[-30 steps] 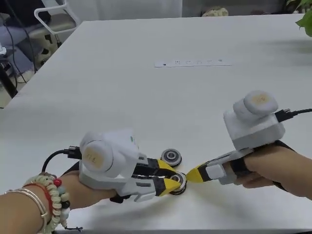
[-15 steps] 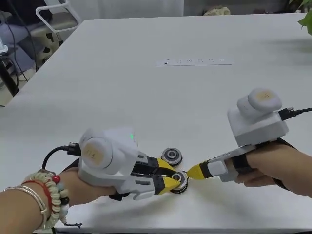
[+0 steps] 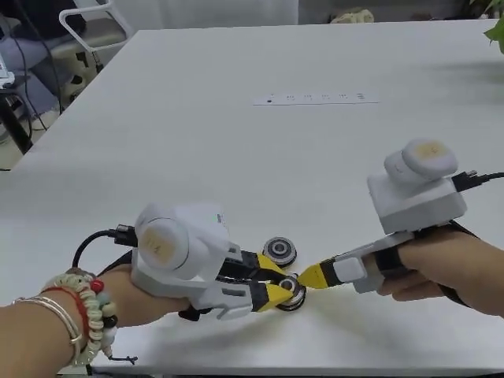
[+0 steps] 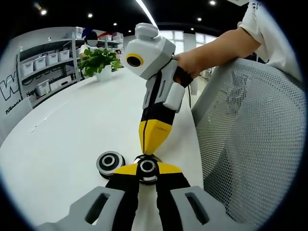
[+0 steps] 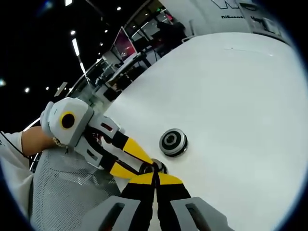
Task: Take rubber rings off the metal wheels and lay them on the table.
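A small metal wheel [image 3: 290,288] with a black rubber ring sits near the table's front edge, and my left gripper [image 3: 282,287] is shut on it. The left gripper view has this wheel [image 4: 147,169] between the yellow jaws. My right gripper [image 3: 305,277] comes in from the right, its jaws pressed together at the wheel's rim, where a thin black ring edge [image 4: 144,157] sits at its tip. In the right gripper view the wheel [image 5: 158,167] lies just past the shut jaws. A second wheel [image 3: 279,250] with its ring on lies flat just behind.
A long white strip [image 3: 315,99] lies flat on the white table [image 3: 236,157] farther back. Chairs [image 3: 79,31] stand off the far left corner. A mesh chair back [image 4: 250,144] rises close behind the table's front edge.
Nothing has clearly moved; both grippers stay at the same wheel, and the head camera has shifted slightly.
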Motion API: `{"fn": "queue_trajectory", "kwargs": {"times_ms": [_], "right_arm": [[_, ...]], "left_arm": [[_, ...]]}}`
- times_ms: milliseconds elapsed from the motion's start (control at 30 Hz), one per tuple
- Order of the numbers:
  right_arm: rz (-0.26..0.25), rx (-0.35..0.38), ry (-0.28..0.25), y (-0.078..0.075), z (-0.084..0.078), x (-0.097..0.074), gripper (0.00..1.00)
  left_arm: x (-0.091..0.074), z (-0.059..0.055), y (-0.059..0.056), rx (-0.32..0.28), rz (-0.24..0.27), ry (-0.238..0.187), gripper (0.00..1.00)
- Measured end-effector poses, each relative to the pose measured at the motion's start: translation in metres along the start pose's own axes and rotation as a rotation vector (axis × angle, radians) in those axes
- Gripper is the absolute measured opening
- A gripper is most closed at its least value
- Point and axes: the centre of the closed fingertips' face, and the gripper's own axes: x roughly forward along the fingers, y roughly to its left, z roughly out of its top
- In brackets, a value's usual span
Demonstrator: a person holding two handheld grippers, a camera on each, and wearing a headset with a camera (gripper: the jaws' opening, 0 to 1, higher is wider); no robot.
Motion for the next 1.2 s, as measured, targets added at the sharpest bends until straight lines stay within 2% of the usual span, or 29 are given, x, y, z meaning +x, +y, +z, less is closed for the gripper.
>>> {"fn": "queue_trajectory", "kwargs": {"times_ms": [233, 433, 733, 767, 800, 833, 867, 900, 933, 1000, 1067, 1200], "right_arm": [[0.026, -0.016, -0.001, 0.007, 0.002, 0.001, 0.00], [0.020, -0.016, -0.002, 0.002, 0.002, 0.001, 0.00], [0.031, -0.050, -0.001, 0.007, 0.004, 0.002, 0.00], [0.040, -0.053, -0.003, 0.009, 0.005, 0.002, 0.00], [0.056, -0.055, -0.028, 0.012, 0.009, 0.002, 0.00], [0.133, -0.011, -0.069, 0.027, 0.018, 0.000, 0.00], [0.102, -0.035, -0.065, 0.022, 0.019, -0.001, 0.00], [0.012, -0.120, -0.028, 0.008, 0.015, 0.001, 0.00], [-0.005, -0.139, -0.010, 0.006, 0.011, 0.002, 0.00], [0.008, -0.106, 0.009, 0.004, 0.005, 0.006, 0.00], [-0.018, -0.134, 0.031, -0.002, 0.001, 0.006, 0.00], [-0.019, -0.123, 0.026, -0.003, 0.003, 0.007, 0.00]], "left_arm": [[0.000, 0.000, 0.000, -0.002, 0.000, -0.002, 0.08], [0.000, 0.000, 0.000, -0.009, 0.002, -0.002, 0.08], [0.000, 0.000, 0.000, -0.008, -0.002, -0.002, 0.08], [0.000, 0.000, 0.000, -0.008, -0.002, -0.002, 0.08], [0.000, 0.000, 0.000, -0.008, -0.002, -0.002, 0.08], [0.000, 0.000, 0.000, -0.008, -0.002, -0.002, 0.08], [0.000, 0.000, 0.000, -0.010, -0.001, -0.002, 0.08], [0.000, 0.000, 0.000, -0.011, 0.000, -0.002, 0.08], [0.000, 0.000, 0.000, -0.011, 0.000, -0.002, 0.08], [0.000, 0.000, 0.000, -0.013, 0.002, -0.003, 0.08], [0.000, 0.000, 0.000, -0.017, 0.005, -0.005, 0.08], [0.000, 0.001, 0.000, -0.028, 0.006, 0.011, 0.08]]}}
